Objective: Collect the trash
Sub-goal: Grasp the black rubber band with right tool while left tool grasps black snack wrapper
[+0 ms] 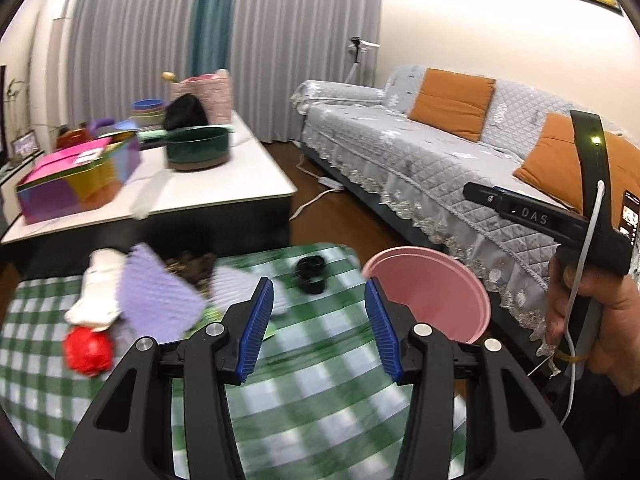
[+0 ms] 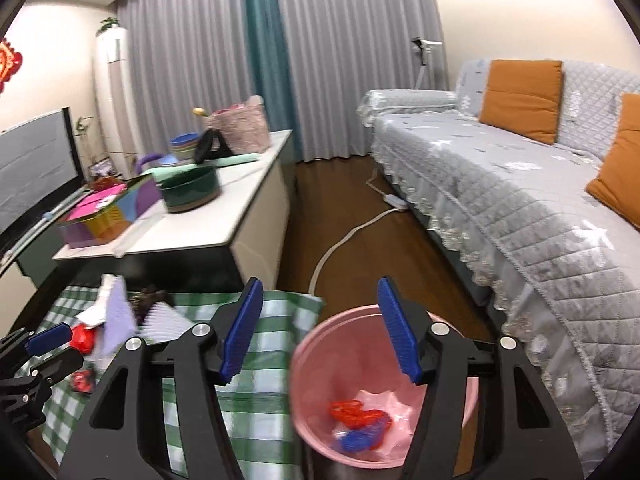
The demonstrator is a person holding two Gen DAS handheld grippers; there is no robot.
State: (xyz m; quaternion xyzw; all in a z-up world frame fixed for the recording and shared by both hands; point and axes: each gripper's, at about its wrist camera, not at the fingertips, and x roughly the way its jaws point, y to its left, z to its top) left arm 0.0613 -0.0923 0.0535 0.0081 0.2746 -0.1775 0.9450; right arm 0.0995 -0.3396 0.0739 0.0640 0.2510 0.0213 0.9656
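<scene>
trash [image 1: 160,296] lies heaped on the checked worktop [image 1: 320,344] — more sits inside the pink bin [image 2: 308,392] (beside its edge). left hand-held gripper [image 1: 319,330] and right hand-held gripper [image 2: 320,332] both gape, empty — nothing between the pads.

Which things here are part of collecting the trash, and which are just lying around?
For the job:
- pink bin beside the checked table, red and blue scraps already inside
- red crumpled wrapper
- white wad
- purple cloth
- both grippers, left and right, open and empty

Just lying about:
- green pot
- colourful box
- orange cushions
</scene>
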